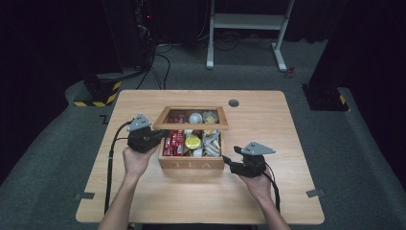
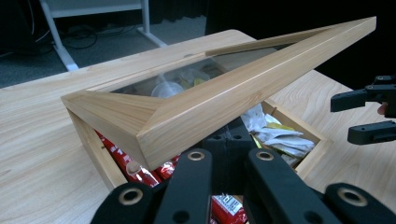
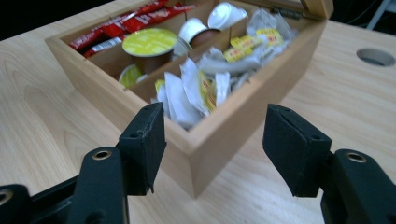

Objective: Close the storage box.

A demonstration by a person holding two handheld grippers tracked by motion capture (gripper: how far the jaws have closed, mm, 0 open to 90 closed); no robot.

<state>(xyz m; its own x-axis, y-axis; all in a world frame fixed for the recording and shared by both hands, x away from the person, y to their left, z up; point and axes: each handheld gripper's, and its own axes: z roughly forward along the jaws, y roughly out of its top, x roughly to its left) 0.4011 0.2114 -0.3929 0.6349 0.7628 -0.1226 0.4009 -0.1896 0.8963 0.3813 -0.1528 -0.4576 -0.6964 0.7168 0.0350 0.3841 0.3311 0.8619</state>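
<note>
So there's a wooden tea box (image 1: 191,164) sitting mid-table (image 1: 268,201), with its glass lid (image 1: 192,118) partly lifted and tilted back on the hinge. The left gripper (image 1: 154,138) is up against the lid's left front corner; from the left gripper view its jaws are drawn together under the lid (image 2: 224,100) edge, though I can't tell if they actually pinch it.

The right gripper (image 1: 229,159) sits at the box's front right corner, jaws spread wide, one on each side of that corner (image 3: 201,154), not touching.

Inside: red packets (image 3: 126,28) in the left compartment, yellow-topped pods (image 3: 148,43) in the middle, white and yellow sachets (image 3: 196,88) on the right.
</note>
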